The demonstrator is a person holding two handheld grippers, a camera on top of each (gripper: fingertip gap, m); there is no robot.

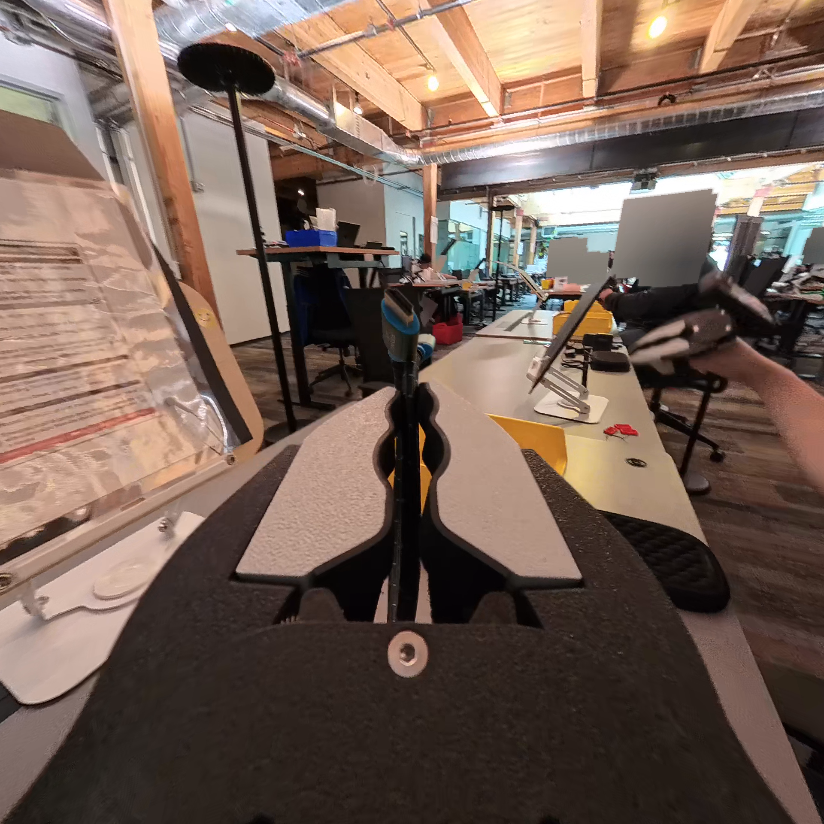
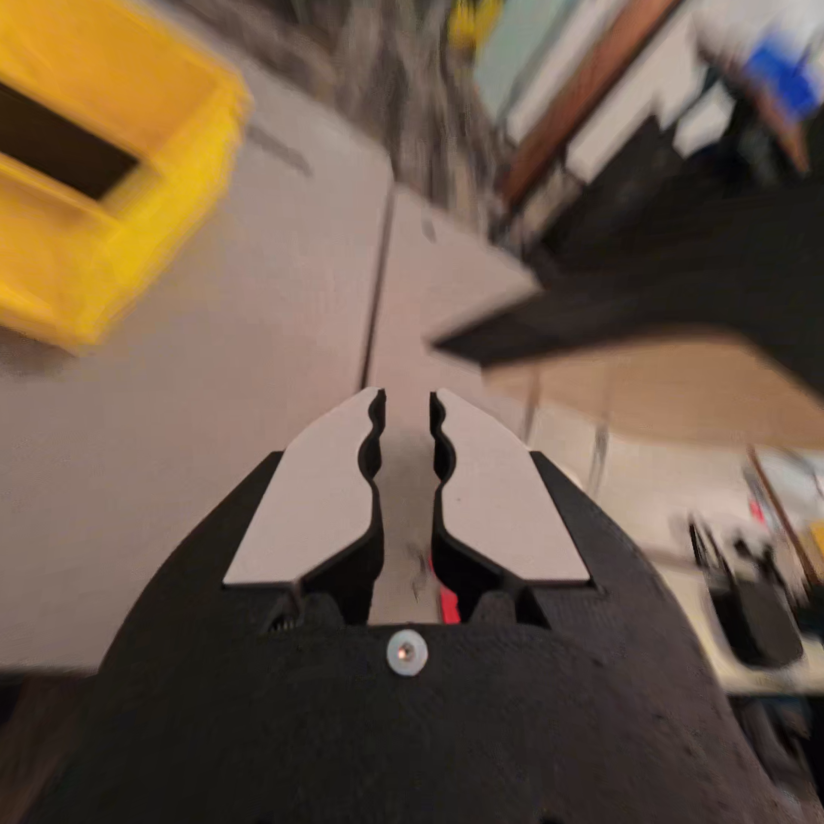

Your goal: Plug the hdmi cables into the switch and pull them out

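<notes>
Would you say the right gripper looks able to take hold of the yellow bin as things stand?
Probably yes: the right gripper is open and empty, and only bare table lies between it and the yellow bin. The view is blurred, so this is tentative.

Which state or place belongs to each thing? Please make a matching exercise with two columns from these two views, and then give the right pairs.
Things:
1. left gripper
2. right gripper
3. HDMI plug
4. yellow bin

States or places:
A. fingers apart, nothing between them
B. on the grey table, far left in the right wrist view
C. closed on a black cable
D. blue collar, sticking up past the fingertips

Pairs: 1-C, 2-A, 3-D, 4-B
</notes>
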